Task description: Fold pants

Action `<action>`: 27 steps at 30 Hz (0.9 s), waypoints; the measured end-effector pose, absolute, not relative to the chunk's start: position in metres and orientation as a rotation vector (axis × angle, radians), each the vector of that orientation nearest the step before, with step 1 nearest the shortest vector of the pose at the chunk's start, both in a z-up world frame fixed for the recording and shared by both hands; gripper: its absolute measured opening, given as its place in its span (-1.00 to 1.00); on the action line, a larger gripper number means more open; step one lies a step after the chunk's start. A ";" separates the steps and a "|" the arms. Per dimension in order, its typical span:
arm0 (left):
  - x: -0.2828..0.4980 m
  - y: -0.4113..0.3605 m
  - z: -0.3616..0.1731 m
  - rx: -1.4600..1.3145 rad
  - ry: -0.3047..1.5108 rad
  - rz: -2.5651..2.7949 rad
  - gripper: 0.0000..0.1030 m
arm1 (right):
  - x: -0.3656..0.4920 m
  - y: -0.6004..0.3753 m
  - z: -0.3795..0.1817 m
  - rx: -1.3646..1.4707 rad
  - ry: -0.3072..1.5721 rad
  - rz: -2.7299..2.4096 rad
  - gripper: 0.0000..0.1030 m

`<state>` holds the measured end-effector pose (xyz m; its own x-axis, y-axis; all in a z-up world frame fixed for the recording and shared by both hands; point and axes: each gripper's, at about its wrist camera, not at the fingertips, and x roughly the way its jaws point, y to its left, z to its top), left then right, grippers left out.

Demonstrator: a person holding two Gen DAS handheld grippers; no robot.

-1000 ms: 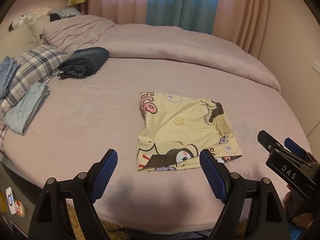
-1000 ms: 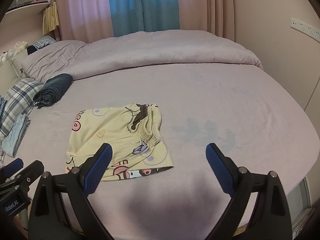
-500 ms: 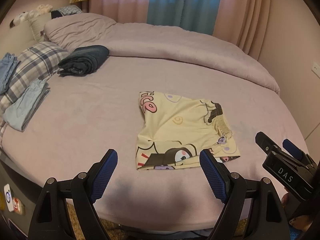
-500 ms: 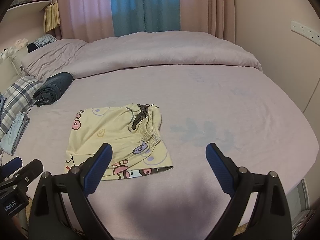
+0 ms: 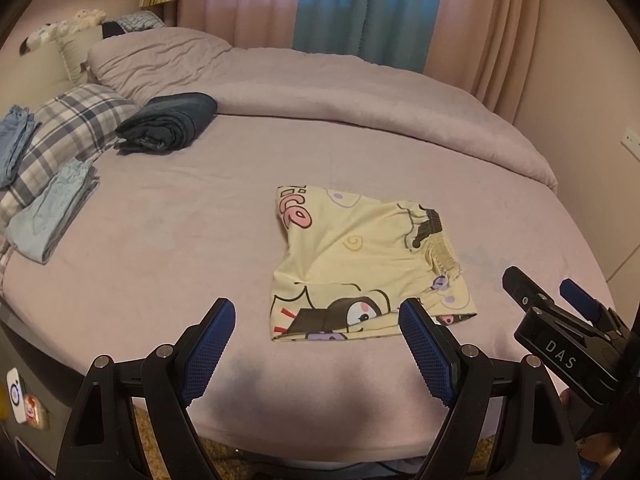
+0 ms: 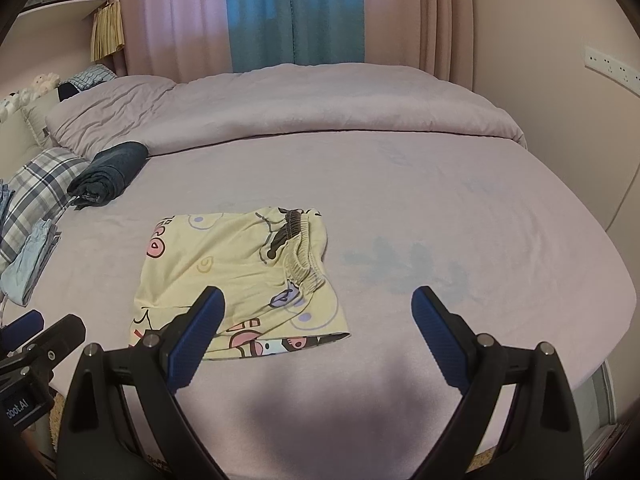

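Observation:
Yellow cartoon-print pants [image 5: 360,256] lie folded into a rough square on the lilac bed sheet [image 5: 192,216], waistband to the right. They also show in the right wrist view [image 6: 236,276]. My left gripper [image 5: 316,344] is open and empty, held above the bed's near edge, just short of the pants. My right gripper [image 6: 316,332] is open and empty, over the pants' near right corner. The right gripper also shows at the right of the left wrist view [image 5: 560,316].
A folded dark garment [image 5: 168,124] lies at the back left. Light blue folded clothes [image 5: 52,208] and a plaid pillow [image 5: 68,128] sit at the left edge. A lilac duvet [image 5: 360,100] is bunched across the back. A wall [image 6: 580,112] stands to the right.
Both grippers have drawn back slightly from the pants, still open. The pants have not moved.

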<state>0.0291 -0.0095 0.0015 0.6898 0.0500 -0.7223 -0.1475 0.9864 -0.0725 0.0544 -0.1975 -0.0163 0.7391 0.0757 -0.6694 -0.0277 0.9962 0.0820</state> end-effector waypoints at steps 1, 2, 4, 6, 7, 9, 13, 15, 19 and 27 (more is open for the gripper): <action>0.029 -0.010 0.002 -0.127 0.802 0.111 0.64 | 0.055 -0.197 -0.016 0.067 0.738 0.057 0.85; 0.029 -0.010 0.002 -0.126 0.802 0.110 0.64 | 0.055 -0.197 -0.016 0.066 0.738 0.056 0.85; 0.029 -0.010 0.002 -0.126 0.803 0.107 0.64 | 0.054 -0.196 -0.016 0.065 0.736 0.056 0.85; 0.030 -0.011 0.003 -0.125 0.803 0.109 0.64 | 0.054 -0.195 -0.016 0.064 0.736 0.057 0.85; 0.030 -0.011 0.003 -0.124 0.803 0.109 0.64 | 0.053 -0.193 -0.016 0.063 0.736 0.057 0.86; 0.030 -0.011 0.002 -0.125 0.805 0.109 0.64 | 0.054 -0.193 -0.016 0.060 0.736 0.057 0.85; 0.030 -0.011 0.003 -0.125 0.805 0.111 0.64 | 0.053 -0.192 -0.016 0.059 0.736 0.056 0.85; 0.030 -0.011 0.003 -0.125 0.805 0.109 0.64 | 0.054 -0.192 -0.016 0.059 0.737 0.056 0.85; 0.030 -0.010 0.003 -0.125 0.806 0.108 0.64 | 0.053 -0.192 -0.016 0.059 0.737 0.056 0.86; 0.030 -0.011 0.003 -0.126 0.807 0.107 0.64 | 0.054 -0.192 -0.017 0.057 0.738 0.056 0.85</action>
<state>0.0303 -0.0106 0.0031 0.6871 0.0474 -0.7250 -0.1435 0.9871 -0.0715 0.0536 -0.1919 -0.0170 0.7387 0.0710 -0.6703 -0.0309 0.9970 0.0715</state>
